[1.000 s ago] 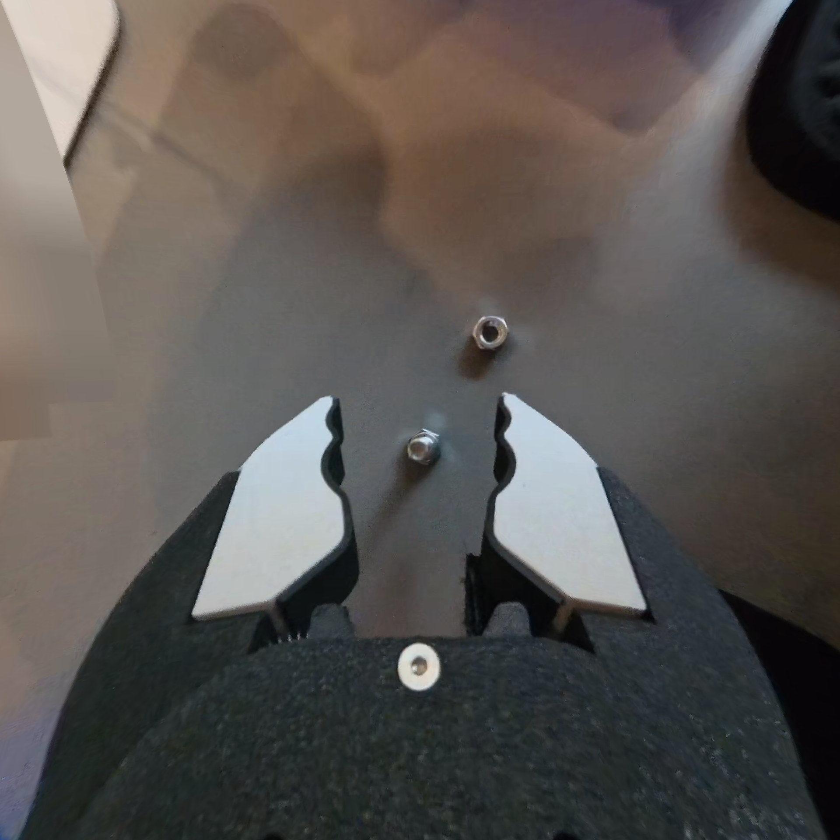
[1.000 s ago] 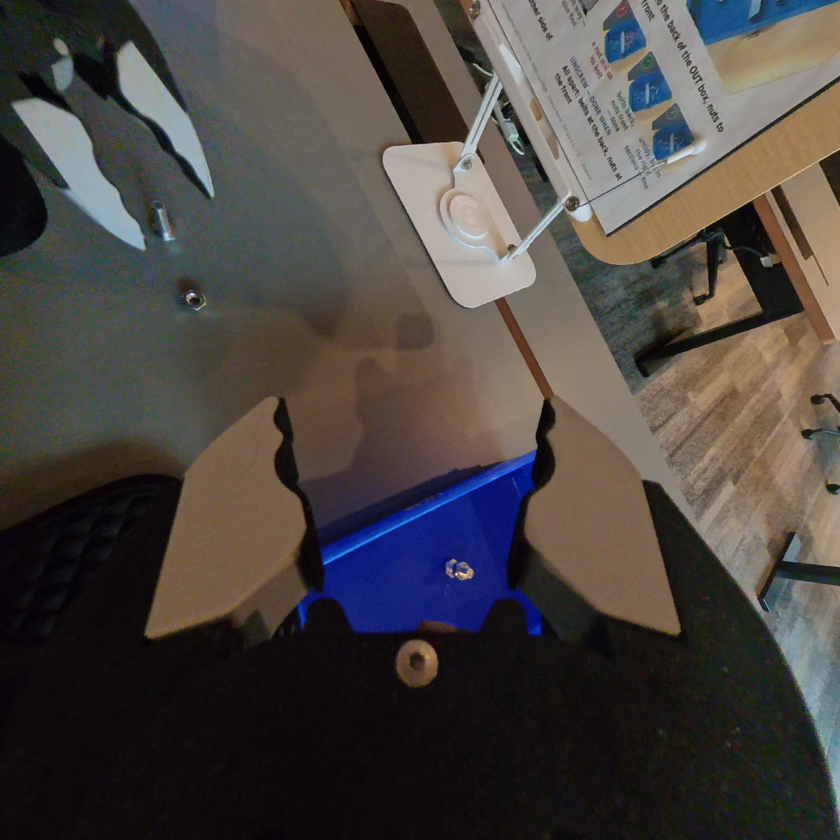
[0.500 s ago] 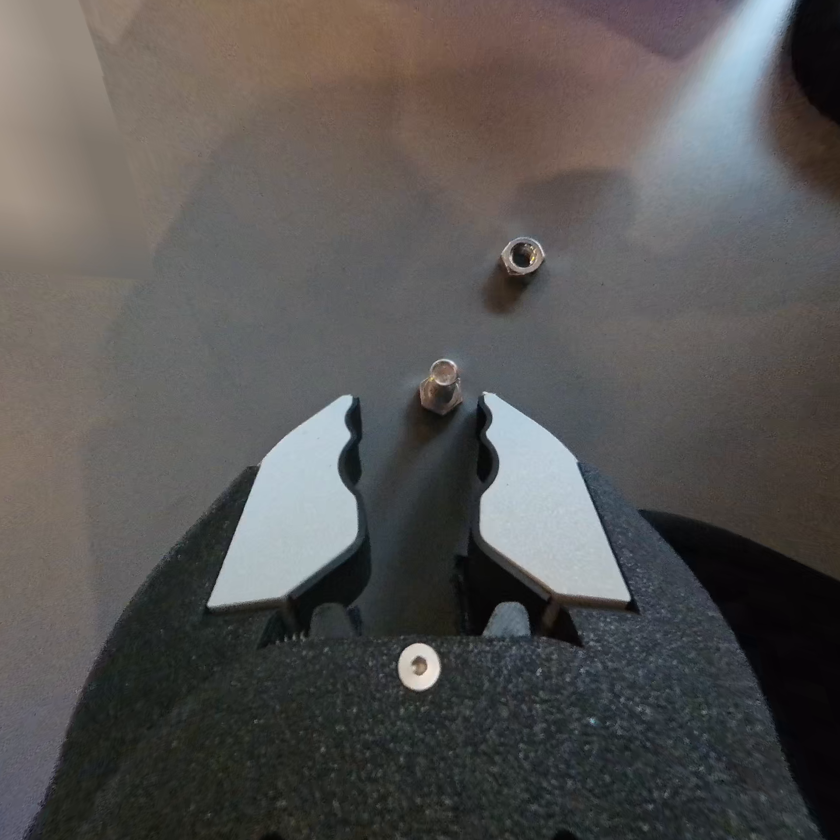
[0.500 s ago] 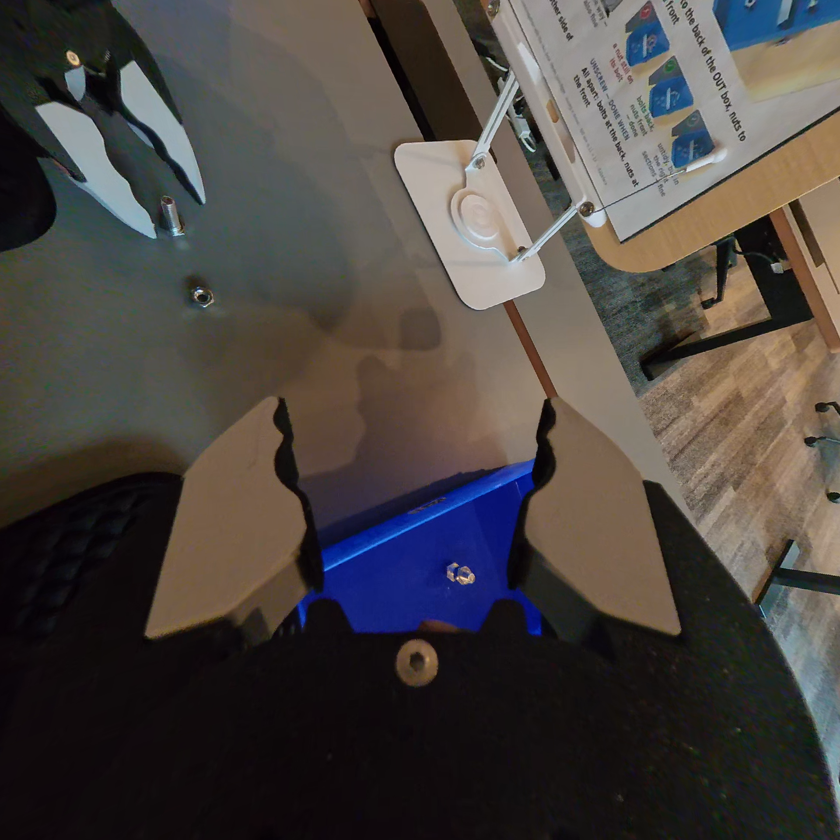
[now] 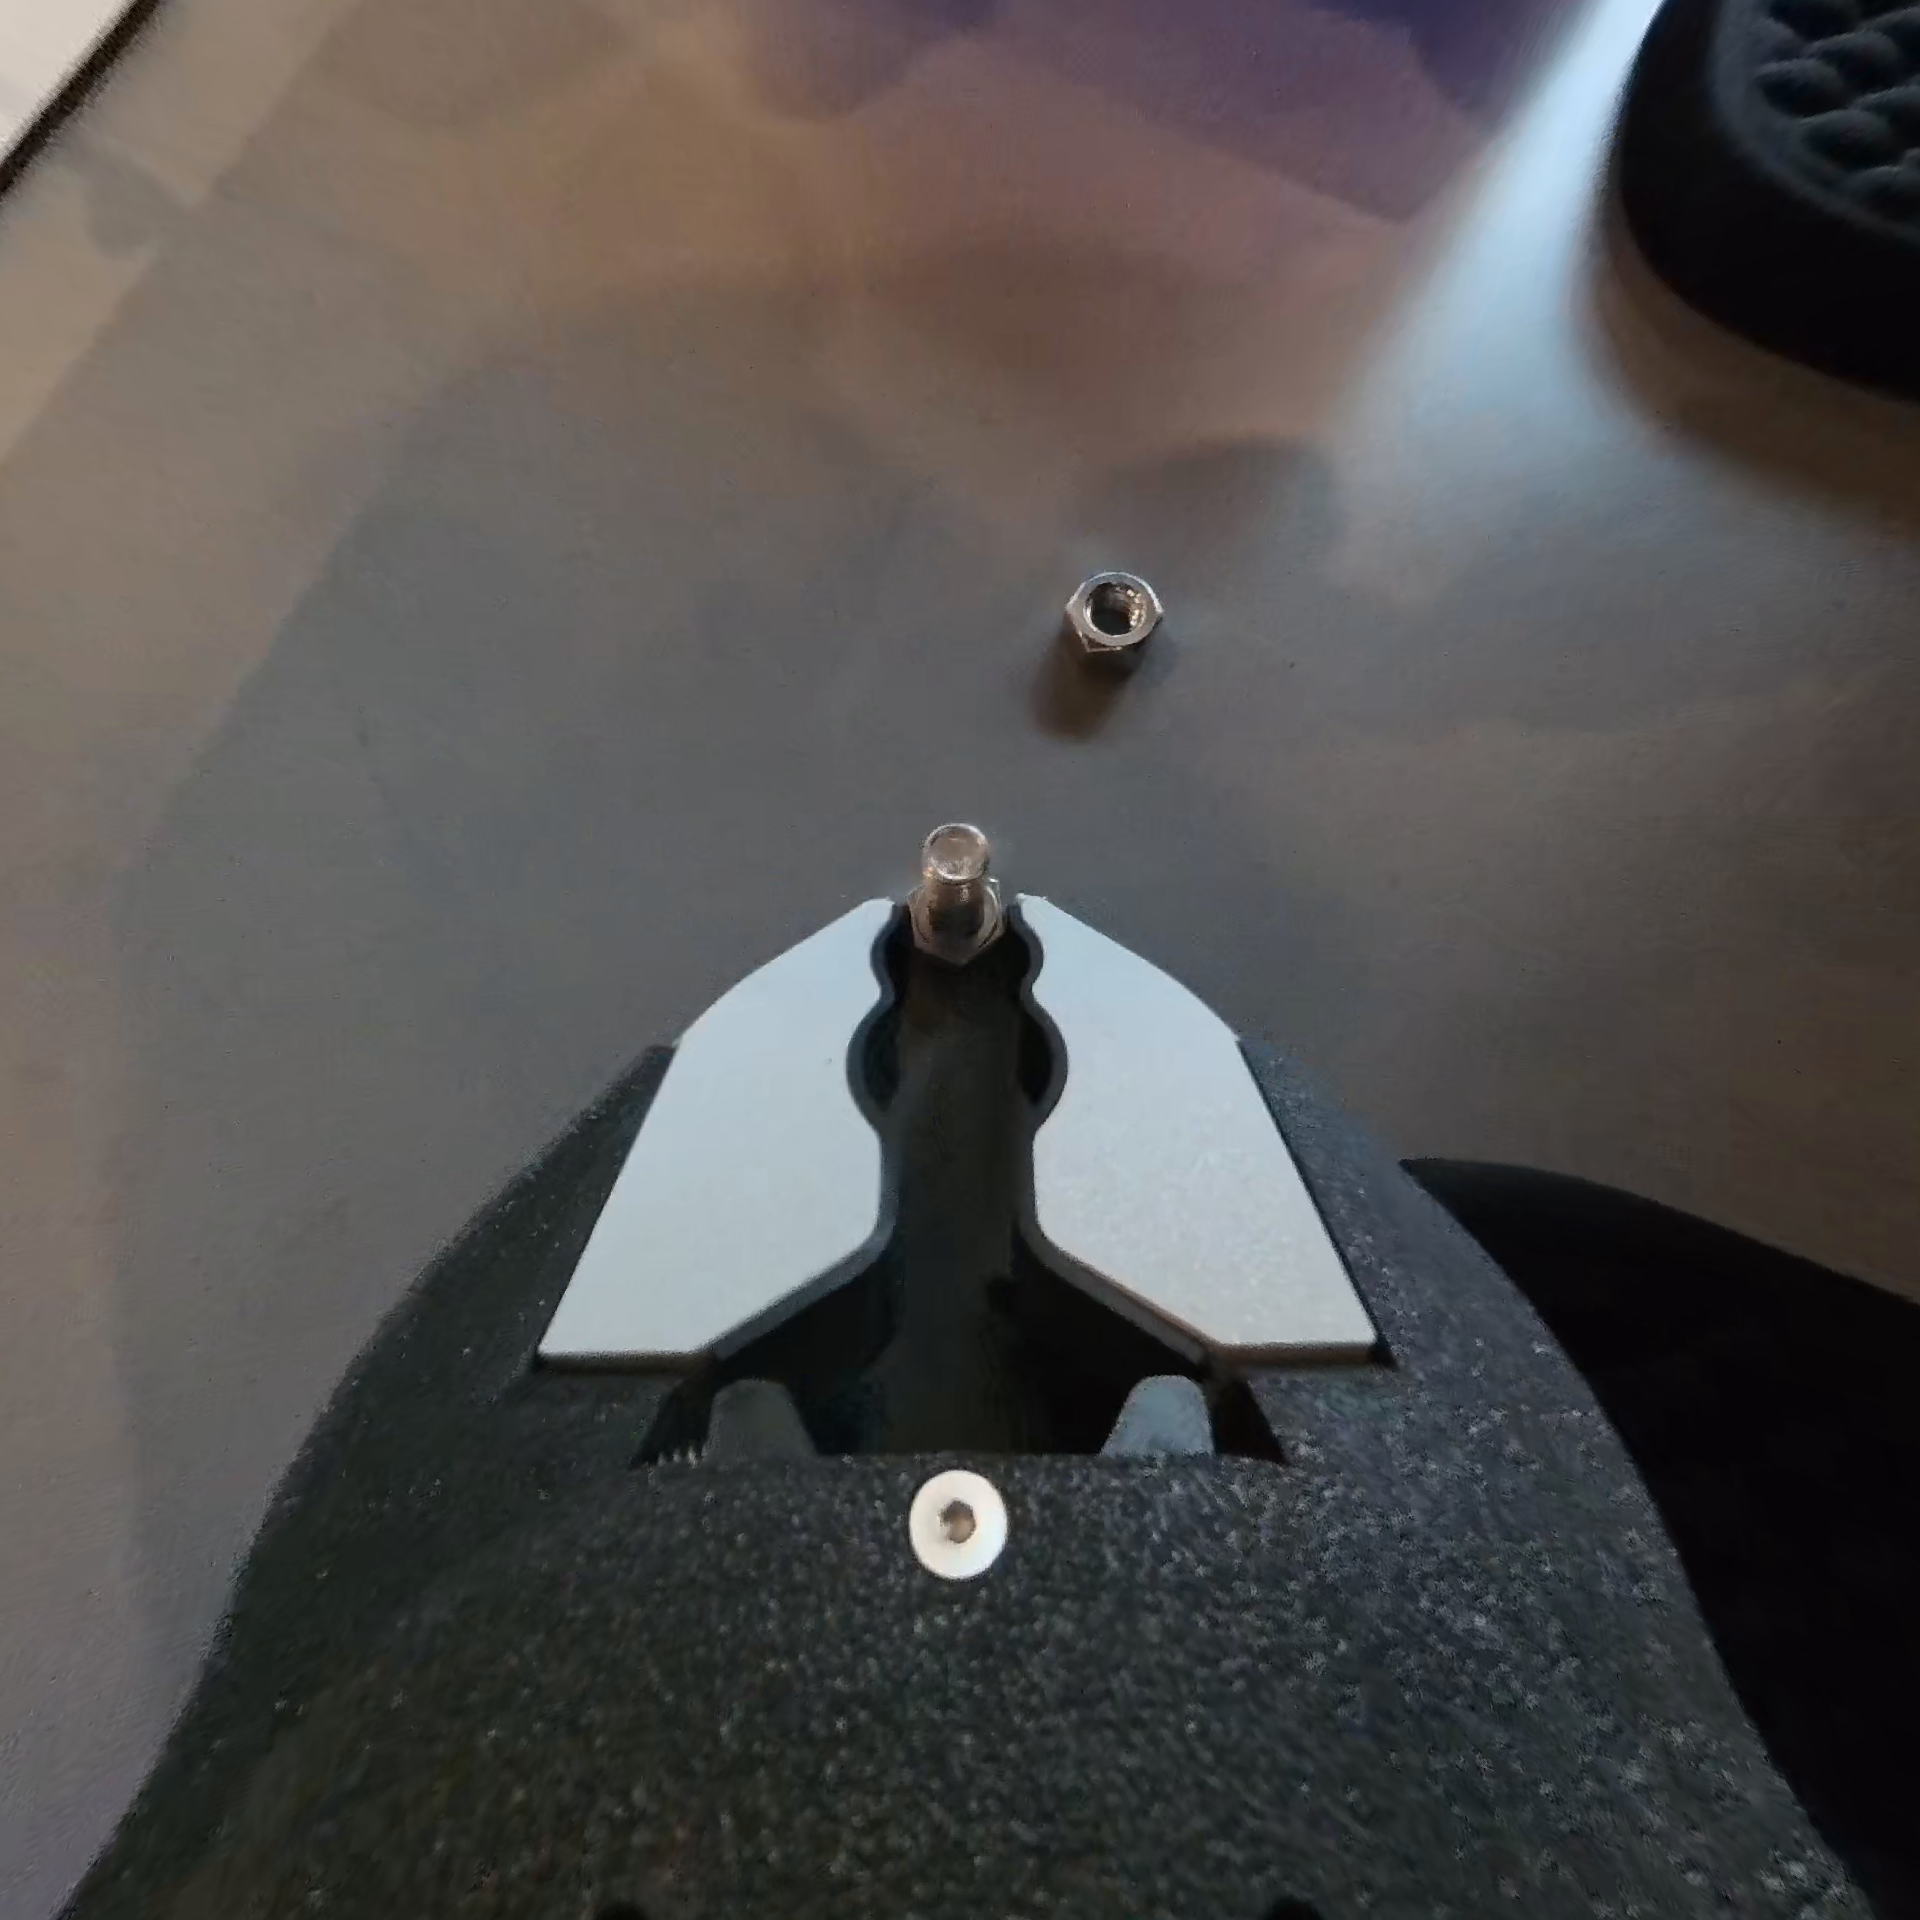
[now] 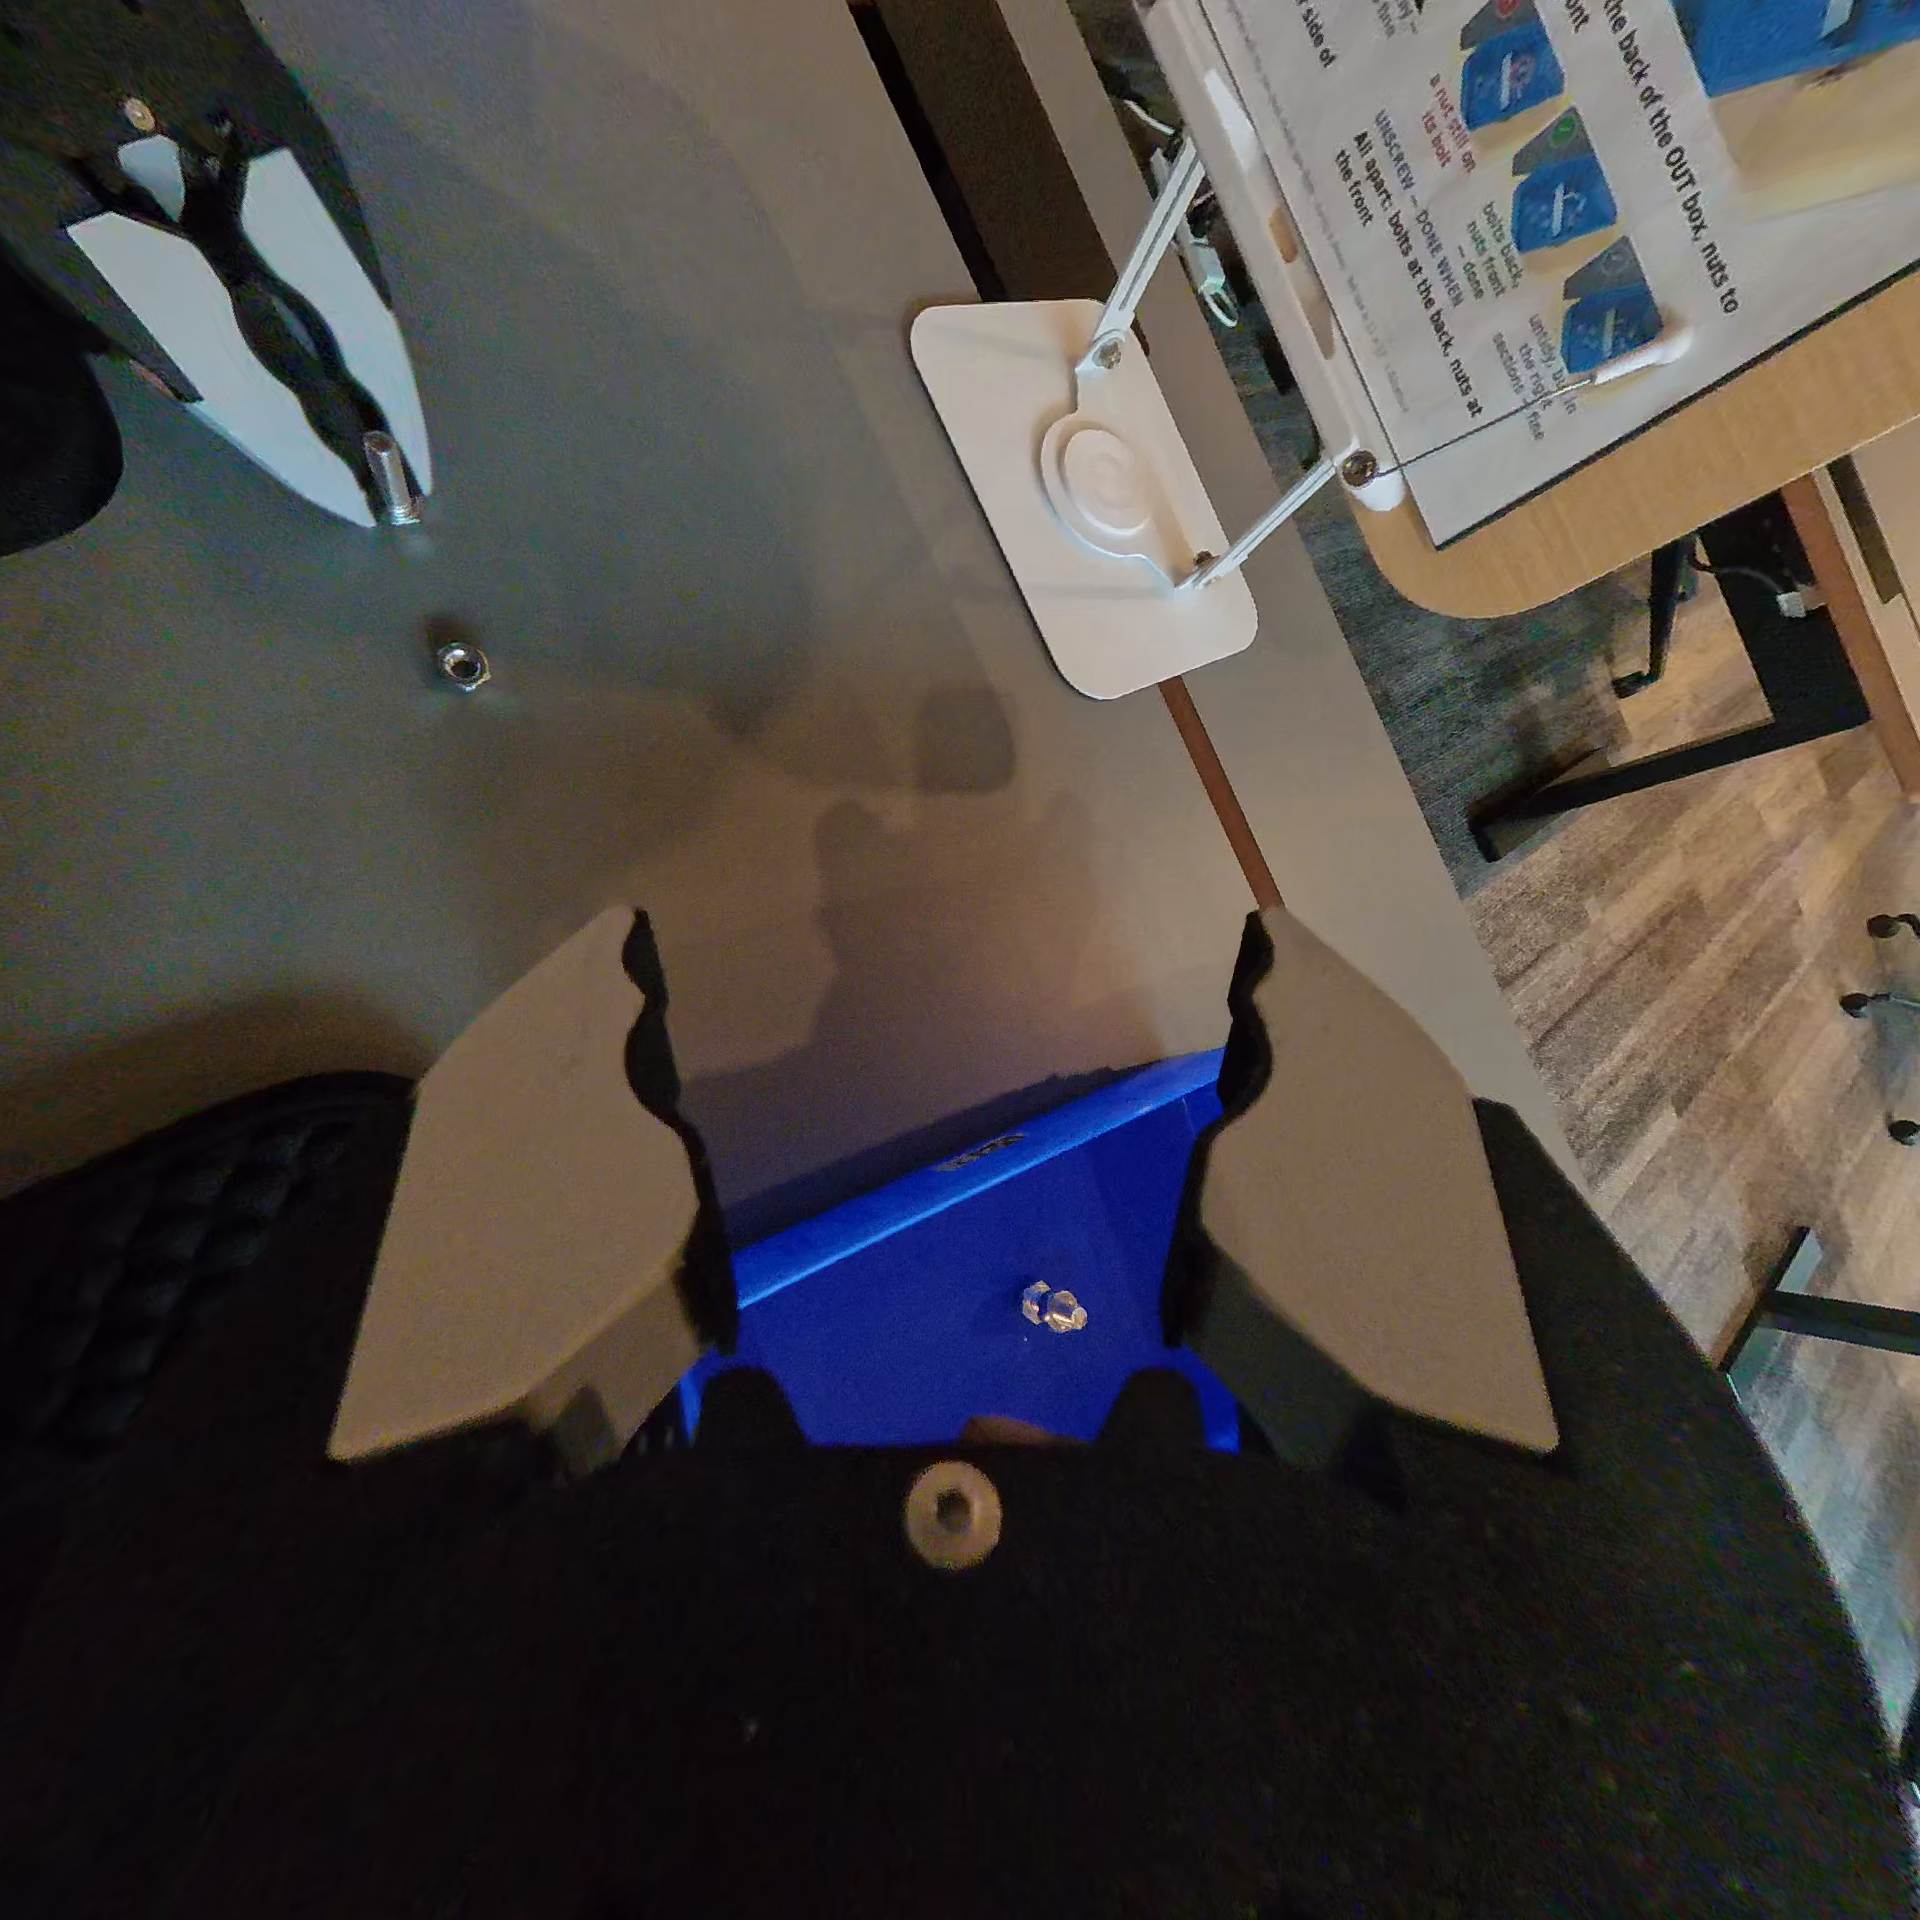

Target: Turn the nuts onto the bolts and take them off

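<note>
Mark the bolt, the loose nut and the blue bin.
bolt (image 5: 957, 894): left wrist view, threaded shank.
loose nut (image 5: 1114, 621): left wrist view, top face by the hole.
blue bin (image 6: 914, 1320): right wrist view, inner wall.

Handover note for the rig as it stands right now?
Left gripper: shut on the bolt, pinching its hex head; the bolt stands head down on the grey table, thread up.
Right gripper: open, empty, over the blue bin, which holds another bolt.
Nut: loose on the table just beyond the held bolt, not touching it.
Done: bolt gripped.
Left: pick up the nut, likely with the right gripper, and thread it onto the bolt; unscrew afterwards.
</note>
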Tool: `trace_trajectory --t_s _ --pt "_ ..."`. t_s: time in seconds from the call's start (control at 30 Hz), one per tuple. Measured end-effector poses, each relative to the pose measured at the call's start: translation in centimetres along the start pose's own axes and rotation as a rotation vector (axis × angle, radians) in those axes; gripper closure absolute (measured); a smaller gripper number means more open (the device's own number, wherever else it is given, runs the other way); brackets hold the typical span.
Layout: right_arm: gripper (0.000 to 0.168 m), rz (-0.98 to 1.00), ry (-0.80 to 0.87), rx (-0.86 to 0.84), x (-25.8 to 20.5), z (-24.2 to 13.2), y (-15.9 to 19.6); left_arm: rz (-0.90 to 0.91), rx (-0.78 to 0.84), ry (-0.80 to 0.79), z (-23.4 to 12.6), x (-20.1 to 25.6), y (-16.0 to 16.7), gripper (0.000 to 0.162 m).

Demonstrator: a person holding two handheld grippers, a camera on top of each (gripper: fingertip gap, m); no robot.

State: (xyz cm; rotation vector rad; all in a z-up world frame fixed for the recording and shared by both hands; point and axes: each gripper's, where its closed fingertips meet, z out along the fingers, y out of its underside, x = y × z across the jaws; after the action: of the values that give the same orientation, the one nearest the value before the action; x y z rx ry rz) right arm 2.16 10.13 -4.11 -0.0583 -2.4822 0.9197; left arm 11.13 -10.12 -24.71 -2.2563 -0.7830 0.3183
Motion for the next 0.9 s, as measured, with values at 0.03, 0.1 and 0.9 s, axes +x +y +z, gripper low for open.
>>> trace_trajectory --t_s 0.03,0.1,0.9 --pt "0.065 -0.001 0.000 -0.001 0.0 0.0 0.0 0.005 0.001 0.003 0.0 0.0 0.0 0.144" --pt "0.065 -0.005 -0.005 0.002 -0.1 0.1 -0.1 0.011 0.000 0.012 0.0 0.1 0.0 0.144" --pt "0.118 -0.003 -0.433 0.523 -6.3 3.0 -13.1 0.111 0.244 0.169 -9.2 3.3 -20.4 0.144"
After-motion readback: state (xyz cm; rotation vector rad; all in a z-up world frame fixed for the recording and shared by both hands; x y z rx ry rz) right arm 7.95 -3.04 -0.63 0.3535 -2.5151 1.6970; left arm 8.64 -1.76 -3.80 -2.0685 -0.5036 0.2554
